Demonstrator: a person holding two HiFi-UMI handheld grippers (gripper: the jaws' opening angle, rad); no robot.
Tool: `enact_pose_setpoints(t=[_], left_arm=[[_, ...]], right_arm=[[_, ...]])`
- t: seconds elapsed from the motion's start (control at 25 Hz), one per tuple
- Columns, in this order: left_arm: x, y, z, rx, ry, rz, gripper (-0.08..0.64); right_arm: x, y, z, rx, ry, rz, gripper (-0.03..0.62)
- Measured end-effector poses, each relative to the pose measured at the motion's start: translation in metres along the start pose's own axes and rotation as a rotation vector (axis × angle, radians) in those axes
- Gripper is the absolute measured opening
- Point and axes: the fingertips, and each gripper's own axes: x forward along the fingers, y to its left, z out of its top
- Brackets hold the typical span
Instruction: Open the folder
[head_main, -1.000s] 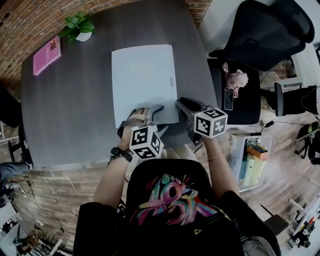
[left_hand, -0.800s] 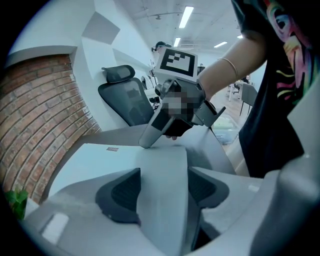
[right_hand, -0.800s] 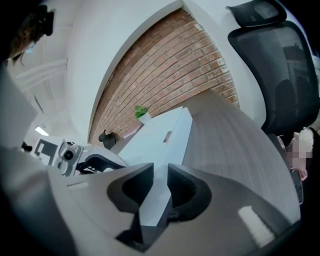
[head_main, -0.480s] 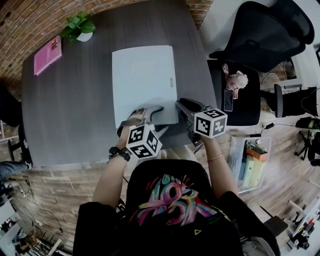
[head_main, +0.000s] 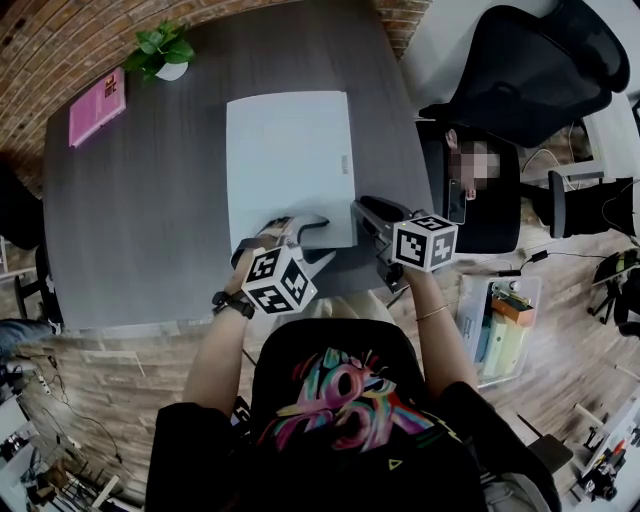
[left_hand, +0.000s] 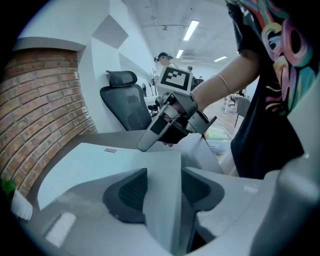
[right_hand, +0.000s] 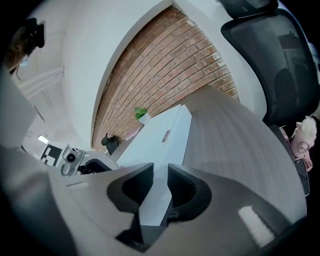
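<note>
A pale blue-white folder (head_main: 290, 160) lies shut and flat on the dark grey table (head_main: 140, 230). My left gripper (head_main: 297, 236) is at the folder's near edge. In the left gripper view that edge (left_hand: 165, 170) runs between the two dark pads (left_hand: 131, 192); the jaws are closing, and a gap still shows on each side. My right gripper (head_main: 362, 213) is at the folder's near right corner. In the right gripper view its jaws (right_hand: 160, 187) stand narrow with the corner (right_hand: 159, 197) pinched between them. The folder's small label (head_main: 343, 163) lies by the right edge.
A pink book (head_main: 97, 108) and a small potted plant (head_main: 160, 55) sit at the table's far left. A black office chair (head_main: 540, 60) stands to the right, with a phone (head_main: 457, 200) on a dark seat. A bin of supplies (head_main: 500, 320) is on the floor.
My left gripper has rolled a little and shifted slightly left at the folder's near edge, and its jaws have drawn closer together. My right gripper has stayed where it was.
</note>
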Motion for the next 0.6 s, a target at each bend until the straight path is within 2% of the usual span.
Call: enact_pose_setpoints(t=[0.16,0.24,0.48,0.6], left_arm=[[-0.004,-0.001,0.003,0.009,-0.016,-0.018,0.206],[-0.007,-0.001,0.006,0.023,-0.028,-0.014,0.176],[-0.008,-0.005,0.008,0.061,-0.03,0.037,0.118],[-0.012,-0.005,0.012,0.053,-0.057,0.063,0.089]], right_arm=[[0.0,0.0,0.0,-0.001,0.003,0.005,0.094],[0.0,0.0,0.0,-0.01,0.007,0.003,0.094],[0.001,0.0,0.0,-0.019,0.016,0.003,0.094],[0.0,0.0,0.0,-0.018,0.013,0.002,0.094]])
